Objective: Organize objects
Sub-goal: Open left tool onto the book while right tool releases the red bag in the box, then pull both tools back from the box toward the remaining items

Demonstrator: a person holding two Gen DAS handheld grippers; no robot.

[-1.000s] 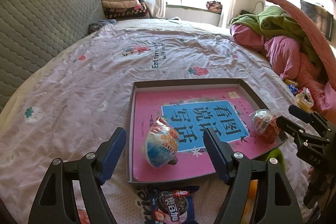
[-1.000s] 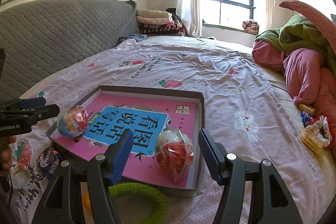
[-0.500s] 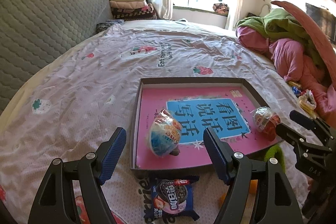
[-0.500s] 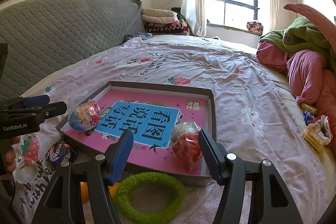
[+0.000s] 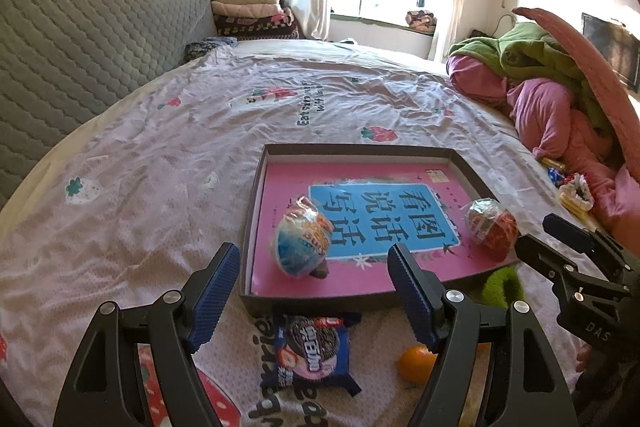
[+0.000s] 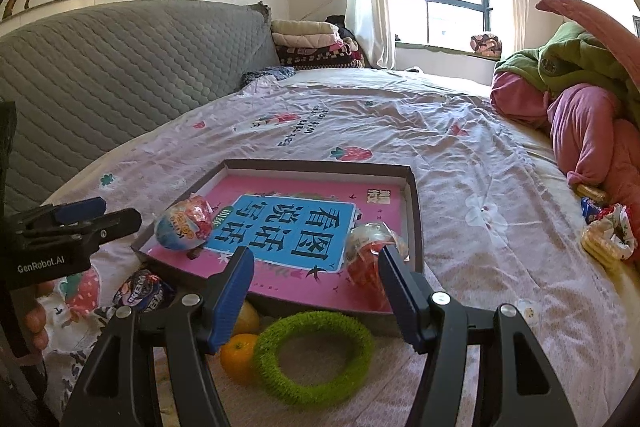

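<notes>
A dark shallow box [image 5: 256,211] with a pink book in it lies on the bed. Two wrapped toy eggs rest inside: a blue one [image 5: 300,243] near its left front and a red one [image 5: 490,227] at its right. My left gripper [image 5: 312,255] hovers open over the box's front edge, holding nothing. An Oreo packet [image 5: 314,351] and an orange [image 5: 416,363] lie in front of the box. My right gripper [image 6: 315,254] is open and holds nothing; below it lie a green ring [image 6: 316,359] and the orange [image 6: 238,355]. The red egg [image 6: 368,259] sits just beyond its right finger.
Pink and green bedding [image 5: 560,99] is heaped along the right side, with snack wrappers [image 6: 608,235] at its foot. A grey quilted headboard [image 5: 80,39] runs along the left. Folded blankets [image 6: 312,43] are stacked at the far end by the window.
Both grippers have drawn back from the box toward the bed's near edge. The Oreo packet, the orange and the green ring now show more fully. Both eggs stay in the box.
</notes>
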